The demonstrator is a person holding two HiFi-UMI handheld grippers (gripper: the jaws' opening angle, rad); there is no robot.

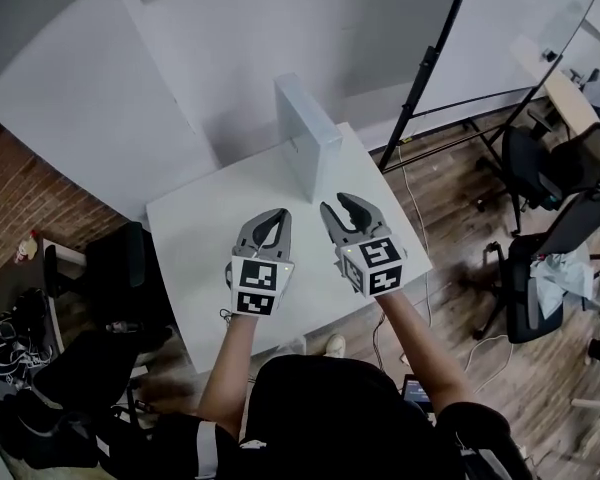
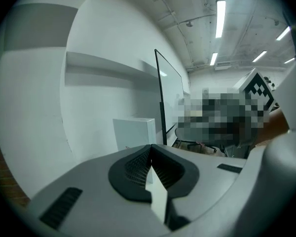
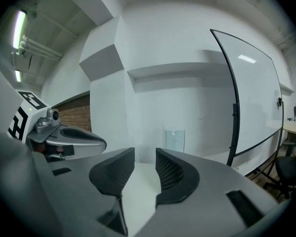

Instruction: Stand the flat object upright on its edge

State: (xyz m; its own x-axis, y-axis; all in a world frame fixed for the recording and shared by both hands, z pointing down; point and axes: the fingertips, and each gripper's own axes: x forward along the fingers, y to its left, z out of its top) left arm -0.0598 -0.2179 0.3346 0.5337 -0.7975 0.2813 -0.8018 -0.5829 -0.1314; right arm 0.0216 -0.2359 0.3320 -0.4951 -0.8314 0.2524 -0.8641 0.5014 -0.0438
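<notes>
1. Left tongs: shut tight, ribbed pads meeting along one seam in the left gripper view, nothing between them. Held over the table's near half, tips aimed at 12 o'clock.
2. Right tongs: partly open, a narrow gap between the pads in the right gripper view, only bare tabletop seen through the gap. Nothing gripped. Held just beside the left tongs, at their 3 o'clock, tips also toward 12 o'clock.
3. Marker cubes at the rear of each tool, toward 6 o'clock, with bare forearms running back to the person.
4. Flat white panel: standing upright on its edge at the far end of the table, at 12 o'clock from both tongs and well apart from them. Touched by neither. Seen straight ahead past the closed pads in the left gripper view and edge-on as a slim upright slab in the right gripper view.
5. Table: white, square-topped, carrying only the panel.
6. Beyond the table: white wall at 12 o'clock; whiteboard on a black stand at 2 o'clock; office chairs on wooden floor at 3 o'clock; brick wall at 9 o'clock.
</notes>
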